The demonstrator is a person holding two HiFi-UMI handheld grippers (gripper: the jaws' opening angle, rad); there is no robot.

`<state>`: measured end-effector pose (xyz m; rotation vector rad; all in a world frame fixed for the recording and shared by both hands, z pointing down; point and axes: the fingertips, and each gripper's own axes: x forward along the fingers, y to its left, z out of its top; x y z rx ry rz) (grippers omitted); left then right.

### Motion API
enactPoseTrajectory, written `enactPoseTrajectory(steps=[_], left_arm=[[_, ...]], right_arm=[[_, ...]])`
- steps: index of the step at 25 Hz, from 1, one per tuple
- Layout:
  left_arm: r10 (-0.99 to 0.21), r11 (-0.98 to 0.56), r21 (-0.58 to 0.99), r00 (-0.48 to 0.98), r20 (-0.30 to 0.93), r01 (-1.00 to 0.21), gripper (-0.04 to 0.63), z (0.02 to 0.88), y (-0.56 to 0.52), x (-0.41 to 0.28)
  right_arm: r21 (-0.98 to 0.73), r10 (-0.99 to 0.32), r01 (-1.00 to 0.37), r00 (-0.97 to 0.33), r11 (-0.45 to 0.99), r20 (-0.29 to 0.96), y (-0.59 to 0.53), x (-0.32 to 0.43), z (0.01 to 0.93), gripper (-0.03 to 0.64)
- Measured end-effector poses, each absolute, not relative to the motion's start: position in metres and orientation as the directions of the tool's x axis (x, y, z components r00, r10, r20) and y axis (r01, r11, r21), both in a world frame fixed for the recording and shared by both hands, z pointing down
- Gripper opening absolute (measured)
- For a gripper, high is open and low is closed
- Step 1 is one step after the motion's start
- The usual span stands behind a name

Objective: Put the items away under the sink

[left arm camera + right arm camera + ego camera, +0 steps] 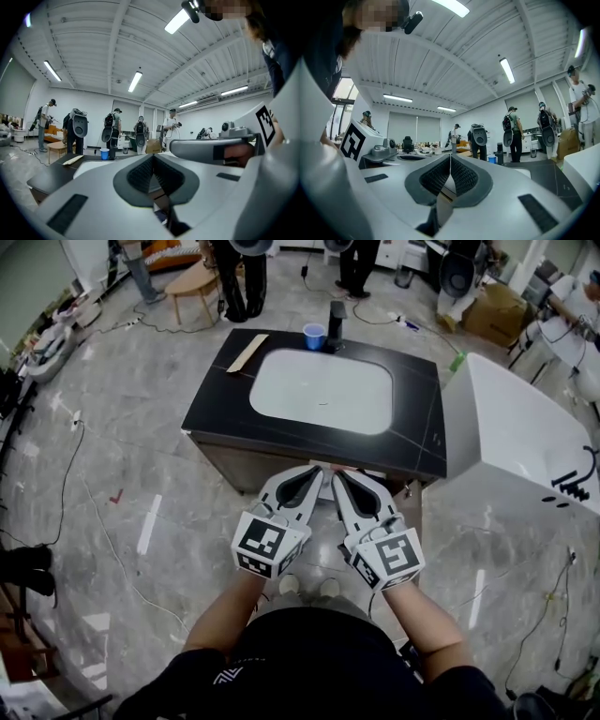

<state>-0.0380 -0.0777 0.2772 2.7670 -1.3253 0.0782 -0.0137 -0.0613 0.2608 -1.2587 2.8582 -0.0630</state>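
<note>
Sink counter (217, 401) ahead | left claw (315, 474) closed, empty | right claw (338, 476) closed, empty

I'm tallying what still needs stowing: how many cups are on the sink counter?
1. The blue cup stands at the far edge of the counter, just left of the black post. More could be hidden under the counter.

The table top (216, 395) looks like glossy black stone, sink basin (321, 390) smooth white, floor (122, 474) polished grey marble, cup (315, 335) blue plastic.

black counter (216, 399) ahead, white tub (511, 427) right, floor (122, 456) left seemingly open
</note>
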Motion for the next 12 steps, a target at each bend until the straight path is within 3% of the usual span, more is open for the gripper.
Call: enactPoseTrajectory(steps=[12], left_arm=[[-0.791,-0.597,0.085,0.603,0.105,-0.798,0.003,0.296,-0.068,-0.039]], right_arm=[[-0.087,-0.724,-0.723,-0.69,0.686,0.023,-0.052,-0.015,0.28,0.035]])
